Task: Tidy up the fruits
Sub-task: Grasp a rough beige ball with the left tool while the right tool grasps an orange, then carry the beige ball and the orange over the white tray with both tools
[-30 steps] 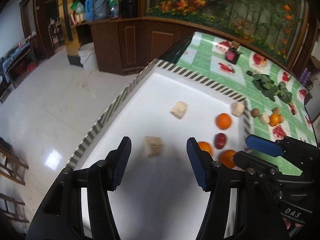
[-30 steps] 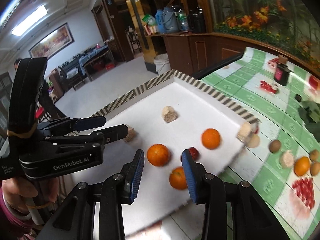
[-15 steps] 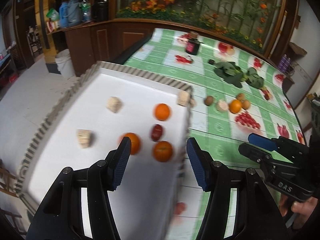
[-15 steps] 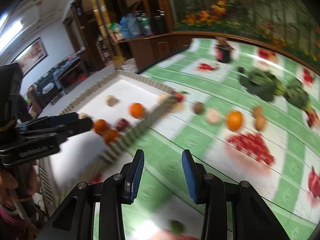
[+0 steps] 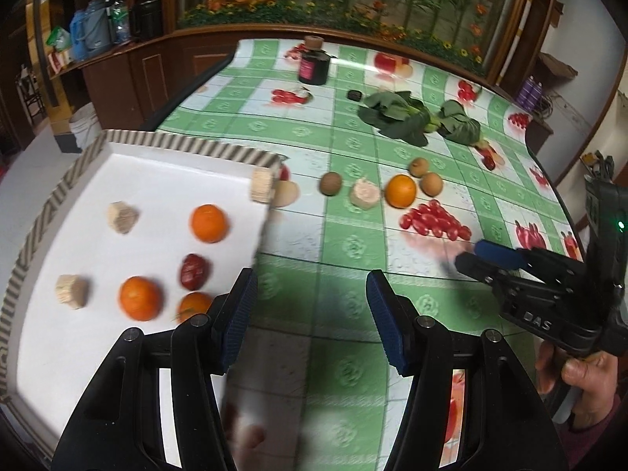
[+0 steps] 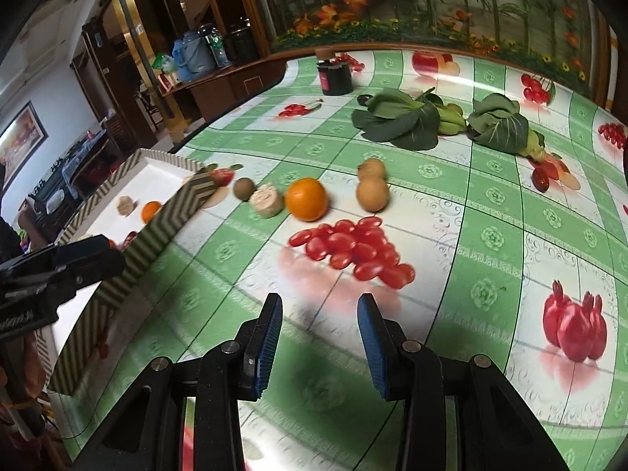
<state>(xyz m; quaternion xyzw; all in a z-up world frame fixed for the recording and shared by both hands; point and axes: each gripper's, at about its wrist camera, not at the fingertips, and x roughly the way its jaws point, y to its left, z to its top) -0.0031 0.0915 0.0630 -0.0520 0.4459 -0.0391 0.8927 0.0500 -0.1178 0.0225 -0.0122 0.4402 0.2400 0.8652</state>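
Observation:
A white tray with a striped rim (image 5: 176,143) holds three oranges (image 5: 209,223), a dark red fruit (image 5: 193,271) and beige chunks (image 5: 123,216). On the green tablecloth to its right lie a kiwi (image 5: 330,183), a beige piece (image 5: 365,194), an orange (image 6: 306,199), two brown fruits (image 6: 372,193) and a heap of cherry tomatoes (image 6: 353,249). My left gripper (image 5: 310,308) is open and empty over the cloth beside the tray's right edge. My right gripper (image 6: 320,314) is open and empty just in front of the tomatoes.
Two leafy greens (image 6: 396,119) and a dark jar (image 6: 335,74) sit farther back on the table. A lone dark red fruit (image 6: 541,180) lies at the right. Dark wooden cabinets (image 5: 129,66) and floor are beyond the tray on the left.
Both grippers have swung right, from over the tray to over the green cloth. The loose fruit now fills the middle of both views. The jaws stand as before.

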